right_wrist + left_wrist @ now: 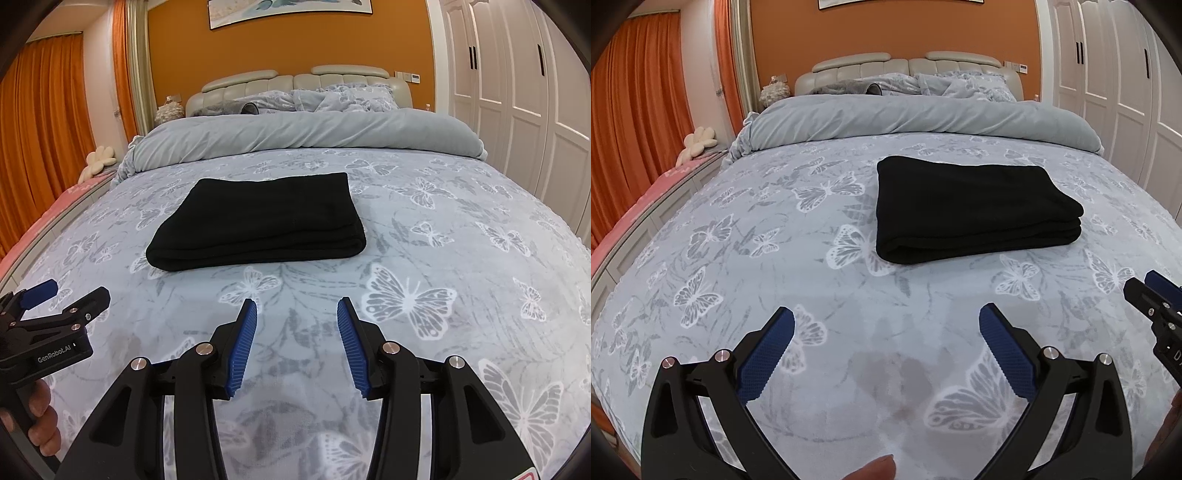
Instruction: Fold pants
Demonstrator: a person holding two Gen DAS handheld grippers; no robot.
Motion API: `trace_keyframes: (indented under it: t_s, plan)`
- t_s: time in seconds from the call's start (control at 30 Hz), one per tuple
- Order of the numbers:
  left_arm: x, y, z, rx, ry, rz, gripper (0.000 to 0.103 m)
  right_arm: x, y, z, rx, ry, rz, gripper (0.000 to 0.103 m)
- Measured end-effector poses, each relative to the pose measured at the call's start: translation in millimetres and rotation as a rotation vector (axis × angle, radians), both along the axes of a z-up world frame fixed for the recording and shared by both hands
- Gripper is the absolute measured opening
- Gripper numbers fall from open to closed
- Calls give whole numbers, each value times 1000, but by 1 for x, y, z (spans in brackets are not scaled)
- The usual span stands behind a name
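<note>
Black pants (pixel 971 206) lie folded into a thick rectangle on the butterfly-print bedspread (pixel 775 258), right of centre in the left wrist view. In the right wrist view the folded pants (pixel 258 225) sit left of centre. My left gripper (pixel 886 317) hovers open over the bedspread well short of the pants, nothing between its blue pads. My right gripper (pixel 297 306) is also open and empty, apart from the pants' near edge. Each gripper shows at the other view's side: the right gripper (pixel 1145 286) and the left gripper (pixel 70 290).
A rolled grey duvet (pixel 916 122) crosses the bed behind the pants, with pillows and a padded headboard (pixel 905 66) beyond. White wardrobe doors (pixel 1126 81) stand at the right, orange curtains (pixel 635 110) and a pink-topped bench (pixel 646 192) at the left. A hand (pixel 40 417) holds the left gripper's handle.
</note>
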State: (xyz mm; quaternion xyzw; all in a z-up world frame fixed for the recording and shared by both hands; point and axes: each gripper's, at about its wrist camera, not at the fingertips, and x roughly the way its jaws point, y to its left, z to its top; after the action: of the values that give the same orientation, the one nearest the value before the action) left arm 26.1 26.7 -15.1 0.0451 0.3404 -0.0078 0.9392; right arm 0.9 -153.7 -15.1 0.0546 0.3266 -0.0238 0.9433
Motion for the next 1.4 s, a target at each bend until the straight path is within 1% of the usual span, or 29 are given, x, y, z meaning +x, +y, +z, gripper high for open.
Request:
trace_keyframes:
  t_s: [0.3,0.57,0.8,1.07,1.4]
  plan:
    - [-3,-3,2,8,-19,-15,98,0,0,0,-1,-1,2,45]
    - [-4,-4,2,6,-17,-19,98,-1,0,0,-2,-2,1,45]
    - [-3,-5,0,-1,-4,-24,98,-1,0,0,-3,-3,3,45]
    - [0,-2,-4,-32,27,-30,98,-1,1,0,-3,-3,1,45]
    - [-2,-6,-5,-8,19,-33,98,-1,2,0,-4,-2,0,45]
